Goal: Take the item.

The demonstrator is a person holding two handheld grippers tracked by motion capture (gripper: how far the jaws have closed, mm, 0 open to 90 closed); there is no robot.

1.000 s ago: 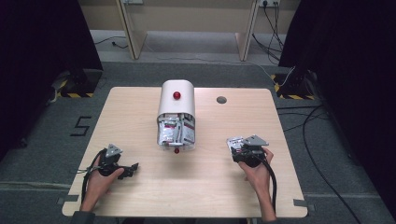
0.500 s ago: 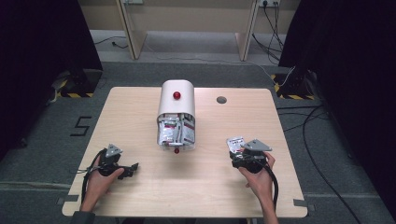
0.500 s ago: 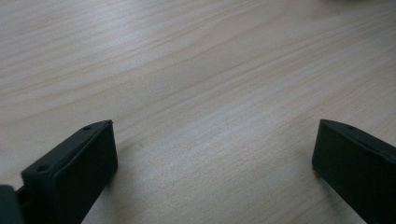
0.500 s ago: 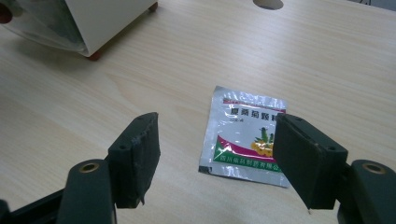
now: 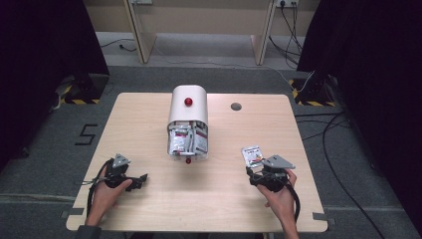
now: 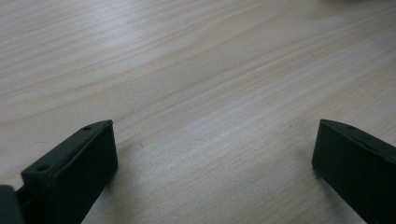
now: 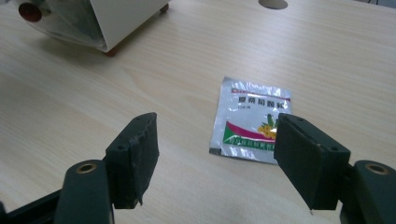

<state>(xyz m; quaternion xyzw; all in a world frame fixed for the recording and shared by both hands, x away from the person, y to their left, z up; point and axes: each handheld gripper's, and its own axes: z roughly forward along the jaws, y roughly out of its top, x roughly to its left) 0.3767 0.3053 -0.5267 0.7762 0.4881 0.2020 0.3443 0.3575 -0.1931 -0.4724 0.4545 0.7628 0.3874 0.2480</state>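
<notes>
A silver sachet [image 5: 253,155] with a green and red label lies flat on the wooden table [image 5: 149,209], also seen close up as the sachet [image 7: 252,119] in the right gripper view. My right gripper [image 5: 256,173] sits just behind it toward the near edge. Its jaws have just been opening, and the right gripper [image 7: 217,140] holds nothing between them. A white round-topped box [image 5: 187,112] lies mid-table, its open end stuffed with more sachets [image 5: 186,142]. My left gripper [image 5: 143,180] rests open at the near left over bare wood, as the left gripper [image 6: 215,135] view confirms.
A round cable hole [image 5: 236,106] is in the table behind the box, to its right. The box's corner and a red foot [image 7: 110,52] lie to the upper left in the right gripper view. Cables run on the floor right of the table.
My right gripper has drawn back toward the near edge, leaving the sachet lying on the table in front of it. The left hand and the box have stayed put.
</notes>
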